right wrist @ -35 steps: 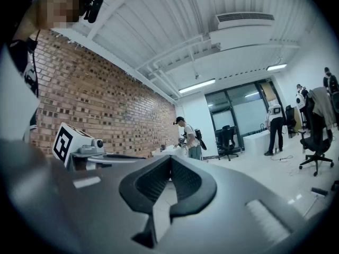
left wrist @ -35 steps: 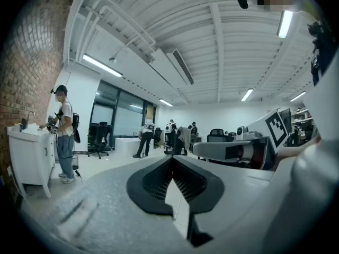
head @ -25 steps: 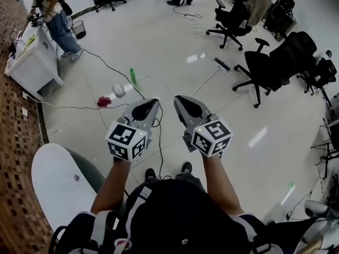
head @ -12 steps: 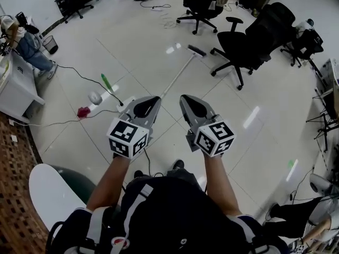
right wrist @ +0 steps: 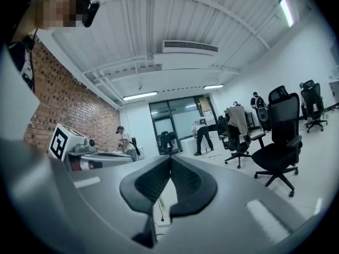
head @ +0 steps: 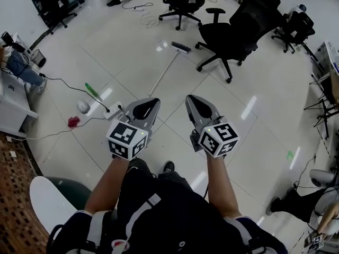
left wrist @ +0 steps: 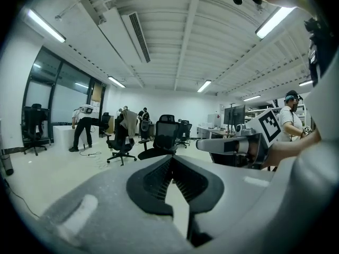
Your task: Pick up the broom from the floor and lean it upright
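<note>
- The broom lies flat on the glossy, pale tiled floor, ahead of both grippers and clear of them.
- Its thin, straight, pale handle runs diagonally. The flat, dark, rectangular head is at the far upper-right end, near a black office chair. The free end of the handle points back toward the left gripper.
- The left gripper has a grey moulded shell and black ribbed pads. Its tips are pressed together with nothing between them.
- The right gripper has the same build, and its tips are also pressed together and empty.
- Left of the broom, a slim green object, a small white object and a red object lie on the floor.
</note>
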### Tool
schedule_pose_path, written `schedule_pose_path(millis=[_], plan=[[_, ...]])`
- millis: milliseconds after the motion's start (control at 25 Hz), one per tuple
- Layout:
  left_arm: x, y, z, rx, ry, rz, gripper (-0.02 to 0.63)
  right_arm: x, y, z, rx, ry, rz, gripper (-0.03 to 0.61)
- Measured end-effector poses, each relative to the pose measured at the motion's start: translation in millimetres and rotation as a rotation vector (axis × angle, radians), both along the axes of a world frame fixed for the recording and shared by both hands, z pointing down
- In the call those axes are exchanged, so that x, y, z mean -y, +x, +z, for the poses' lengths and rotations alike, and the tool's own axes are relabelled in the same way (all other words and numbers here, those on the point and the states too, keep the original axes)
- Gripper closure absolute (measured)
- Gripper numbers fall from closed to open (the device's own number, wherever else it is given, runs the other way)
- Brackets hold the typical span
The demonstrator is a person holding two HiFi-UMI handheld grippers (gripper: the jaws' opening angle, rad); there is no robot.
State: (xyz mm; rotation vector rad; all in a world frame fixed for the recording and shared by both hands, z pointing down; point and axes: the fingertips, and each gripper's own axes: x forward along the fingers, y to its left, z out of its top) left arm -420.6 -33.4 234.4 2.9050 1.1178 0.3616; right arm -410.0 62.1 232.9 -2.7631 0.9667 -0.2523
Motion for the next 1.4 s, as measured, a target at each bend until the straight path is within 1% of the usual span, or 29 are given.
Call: schedule_pose_path(millis=[120, 320, 600, 760, 920, 1040, 1200, 1280, 1400], plan=[[-20.6, 17.7, 5.4, 0.014, -0.003, 0.03, 0.614, -24.1, 16.9, 1.6, 0.001, -0.006, 0.038, 0.574], [-42.2, 63.1, 12.4, 0.022, -0.017, 0.083, 0.614, -46.4, 58.4, 6.2, 0.008, -0.022, 0.095, 0.574], [-51.3, 161.2, 18.3, 0.008, -0.052, 0.138, 0.614, -53.8, 144.1, 6.2, 0.0, -0.067, 0.156, 0.574], [-50.4, 216.7, 18.0, 0.023, -0.074, 0.162, 0.614, -50.9, 193.7, 2.9, 0.013, -0.092, 0.184, 0.574], [-52.9, 262.1, 18.6, 0.035, -0.082, 0.188, 0.614, -49.6, 236.2, -5.1, 0.0, -0.107, 0.202, 0.574], [-61.5, 287.2, 23.1, 0.047, -0.08, 0.194, 0.614, -56.8, 261.7, -2.9, 0.002, -0.107, 0.202, 0.574], [-85.5, 320.3, 27.2, 0.05, -0.064, 0.184, 0.614, -82.9, 299.6, 1.3, 0.001, -0.097, 0.185, 0.573], [-97.0, 340.6, 29.6, 0.048, -0.051, 0.159, 0.614, -95.6, 323.6, 3.8, -0.005, -0.089, 0.156, 0.573], [-110.7, 372.1, 31.8, 0.044, -0.033, 0.096, 0.614, -109.4, 361.6, 7.1, -0.019, -0.08, 0.088, 0.573]])
